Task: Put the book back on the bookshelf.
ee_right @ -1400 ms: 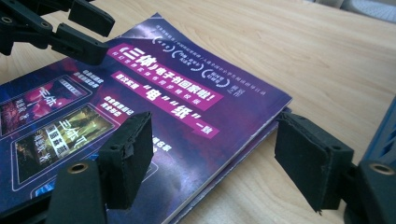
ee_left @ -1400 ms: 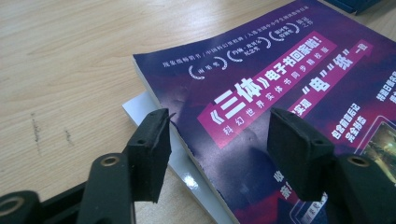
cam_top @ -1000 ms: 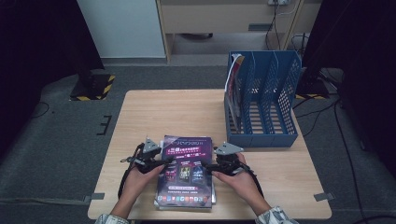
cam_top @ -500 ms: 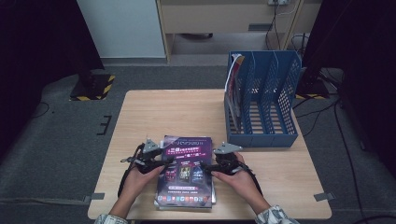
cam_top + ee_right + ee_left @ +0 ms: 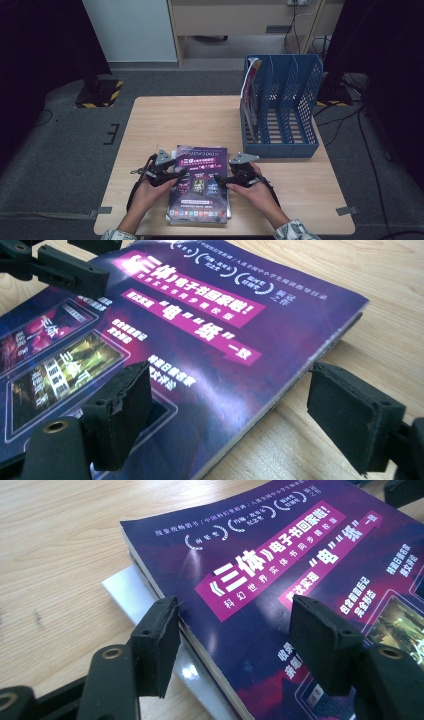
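A purple magazine lies flat at the near edge of the wooden table, roughly midway between its left and right sides, on top of a white one whose corner pokes out beneath it in the left gripper view. The left gripper sits at the magazine's left edge, its jaws spread and straddling that edge, one pad beside the spine and the other above the cover, neither pressing. The right gripper is at the right edge; its jaws have just been opening and stand spread, the magazine's edge between them unpinched. Its own view shows the gap clearly. From the high view alone comes the blue file rack at the far right, with a magazine standing in its left slot.
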The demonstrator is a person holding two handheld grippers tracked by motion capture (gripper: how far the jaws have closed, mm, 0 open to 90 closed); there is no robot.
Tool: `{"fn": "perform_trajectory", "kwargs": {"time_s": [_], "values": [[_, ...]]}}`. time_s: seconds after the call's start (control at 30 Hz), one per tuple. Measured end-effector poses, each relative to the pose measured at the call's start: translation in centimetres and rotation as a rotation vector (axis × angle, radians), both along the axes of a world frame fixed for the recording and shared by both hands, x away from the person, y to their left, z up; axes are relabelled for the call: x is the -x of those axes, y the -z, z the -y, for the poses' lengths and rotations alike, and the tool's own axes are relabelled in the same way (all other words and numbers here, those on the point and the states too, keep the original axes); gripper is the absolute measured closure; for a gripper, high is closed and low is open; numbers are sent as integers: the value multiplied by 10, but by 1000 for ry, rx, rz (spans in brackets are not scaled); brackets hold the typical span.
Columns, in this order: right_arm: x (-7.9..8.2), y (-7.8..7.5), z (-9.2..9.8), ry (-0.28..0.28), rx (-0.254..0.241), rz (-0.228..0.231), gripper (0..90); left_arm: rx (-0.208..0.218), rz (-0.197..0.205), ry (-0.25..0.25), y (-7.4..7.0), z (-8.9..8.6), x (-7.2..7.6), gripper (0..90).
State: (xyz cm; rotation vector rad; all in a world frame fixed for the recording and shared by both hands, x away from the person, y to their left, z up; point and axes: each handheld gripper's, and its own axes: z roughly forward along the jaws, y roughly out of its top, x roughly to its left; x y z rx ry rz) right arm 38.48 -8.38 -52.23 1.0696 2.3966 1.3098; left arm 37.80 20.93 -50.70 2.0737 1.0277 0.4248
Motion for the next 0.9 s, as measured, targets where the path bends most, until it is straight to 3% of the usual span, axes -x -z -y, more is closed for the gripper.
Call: {"fn": "perform_trajectory", "kwargs": {"time_s": [0.17, 0.47, 0.5, 0.9], "values": [[0, 1, 1, 9, -2, -8, 148, -24, 17, 17, -1, 6, 2, 368], [-4, 6, 4, 26, -47, -55, 120, -8, 10, 11, 0, 5, 2, 368], [-4, 6, 4, 36, -59, -81, 117, -7, 9, 10, 0, 5, 2, 368], [-10, 11, 4, 38, -102, -120, 113, 1, 2, 7, 0, 4, 1, 370]]}}
